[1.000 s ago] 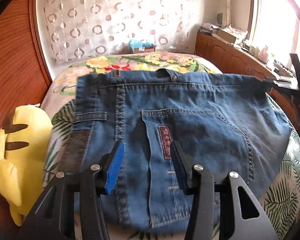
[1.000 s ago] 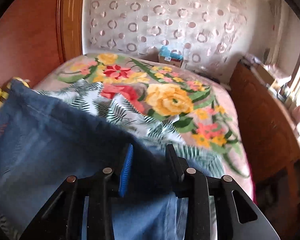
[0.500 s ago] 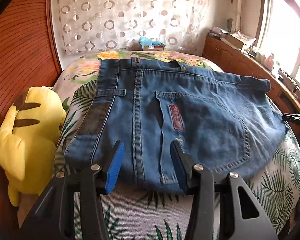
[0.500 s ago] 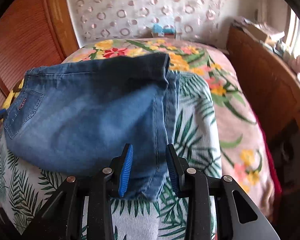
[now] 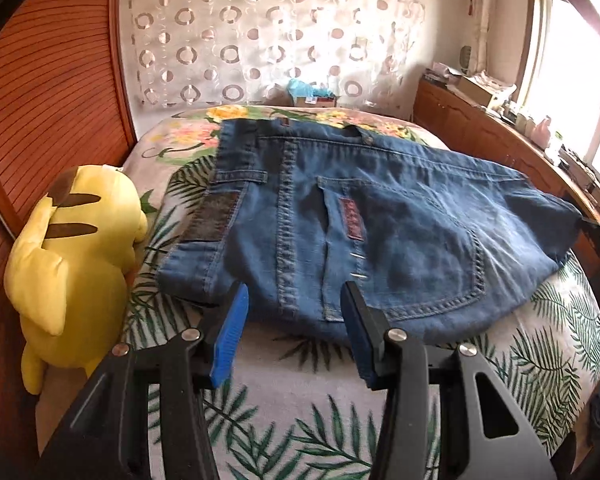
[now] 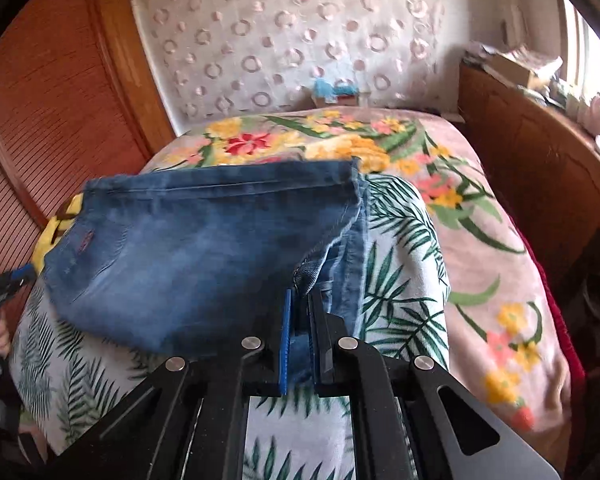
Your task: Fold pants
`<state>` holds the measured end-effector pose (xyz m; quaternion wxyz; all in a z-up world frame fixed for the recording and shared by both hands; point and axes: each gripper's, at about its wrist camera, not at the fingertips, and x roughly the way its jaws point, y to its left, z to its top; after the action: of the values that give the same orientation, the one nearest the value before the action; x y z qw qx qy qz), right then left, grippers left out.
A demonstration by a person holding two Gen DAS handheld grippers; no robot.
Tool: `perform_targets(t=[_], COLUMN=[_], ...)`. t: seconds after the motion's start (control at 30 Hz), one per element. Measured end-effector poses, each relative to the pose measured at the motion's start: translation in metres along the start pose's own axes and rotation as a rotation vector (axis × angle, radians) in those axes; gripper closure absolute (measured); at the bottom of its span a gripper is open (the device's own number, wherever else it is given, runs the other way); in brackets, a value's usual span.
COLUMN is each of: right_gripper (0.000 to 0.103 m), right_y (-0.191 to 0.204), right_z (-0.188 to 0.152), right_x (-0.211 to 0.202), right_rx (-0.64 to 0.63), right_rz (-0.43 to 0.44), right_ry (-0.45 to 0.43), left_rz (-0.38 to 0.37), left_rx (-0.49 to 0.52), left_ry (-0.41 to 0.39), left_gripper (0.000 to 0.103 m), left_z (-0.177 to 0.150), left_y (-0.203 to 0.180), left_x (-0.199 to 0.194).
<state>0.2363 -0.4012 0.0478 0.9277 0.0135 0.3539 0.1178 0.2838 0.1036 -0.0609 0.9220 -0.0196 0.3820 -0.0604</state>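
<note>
While pinching a bunched corner of denim, holds the right gripper (image 6: 300, 300) at the near right end of the pants (image 6: 200, 248), jaws pressed together on the cloth, a thick fold of blue fabric squeezed between them. Raises this corner a little off the bed (image 5: 300, 420), judging by the slope of the denim up to the jaws. Grips there probably to carry this end across the pants for one more fold, or to pull the layers straight first.

Holds the left gripper (image 5: 294, 300) just in front of the near edge of the pants, jaws spread wide and pinching nothing, apparently not touching the denim. Waits there, it seems, to take the near hem or to pin the packet down during the pull from the other end.

Shows the pants already folded into a short, wide packet in the middle of the bed, back pocket and red label facing up, waistband on the far side.

Around the pants: a yellow plush toy (image 5: 72, 248) just beside their left end, against the slatted wooden wall (image 5: 40, 100); a small box (image 5: 314, 94) well beyond the waistband, under the curtain (image 5: 260, 40); a wooden cabinet (image 5: 480, 132) along the right side, apart from the pants. Leaves the toy as the only likely obstacle, if folding toward the left end.
</note>
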Motion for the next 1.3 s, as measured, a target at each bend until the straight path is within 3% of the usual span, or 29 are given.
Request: perform_targets(t=[0.17, 0.27, 0.4, 0.6, 0.73, 0.9, 1.07, 1.13, 1.23, 1.3], right_gripper=[0.095, 0.095, 0.074, 0.062, 0.060, 0.060, 0.060, 0.071, 0.085, 0.088], right_y=[-0.004, -0.007, -0.006, -0.007, -0.008, -0.004, -0.004, -0.003, -0.009, -0.017], right_z=[-0.021, -0.028, -0.028, -0.029, -0.025, -0.020, -0.017, -0.016, -0.013, -0.012], right_x=[0.018, 0.026, 0.035, 0.051, 0.056, 0.059, 0.057, 0.059, 0.058, 0.054], right_rx=[-0.008, -0.018, 0.002, 0.044, 0.076, 0.063, 0.050, 0.043, 0.083, 0.113], right_rz=[-0.043, -0.093, -0.149, -0.153, -0.130, -0.132, -0.123, -0.103, -0.050, -0.012], right_ry=[0.076, 0.076, 0.062, 0.110, 0.130, 0.127, 0.124, 0.123, 0.119, 0.102], left_rz=[0.048, 0.078, 0.116, 0.138, 0.125, 0.088, 0.100, 0.100, 0.071, 0.062], left_rx=[-0.010, -0.021, -0.046, -0.067, -0.111, -0.164, -0.155, -0.157, -0.141, -0.130], left_ry=[0.006, 0.007, 0.007, 0.046, 0.080, 0.085, 0.097, 0.092, 0.079, 0.073], left_gripper=[0.054, 0.054, 0.054, 0.054, 0.054, 0.053, 0.050, 0.051, 0.066, 0.080], left_z=[0.008, 0.012, 0.016, 0.015, 0.012, 0.012, 0.016, 0.016, 0.014, 0.013], left_y=[0.017, 0.029, 0.045, 0.059, 0.069, 0.077, 0.074, 0.073, 0.071, 0.067], left_x=[0.013, 0.019, 0.026, 0.044, 0.058, 0.066, 0.069, 0.069, 0.066, 0.063])
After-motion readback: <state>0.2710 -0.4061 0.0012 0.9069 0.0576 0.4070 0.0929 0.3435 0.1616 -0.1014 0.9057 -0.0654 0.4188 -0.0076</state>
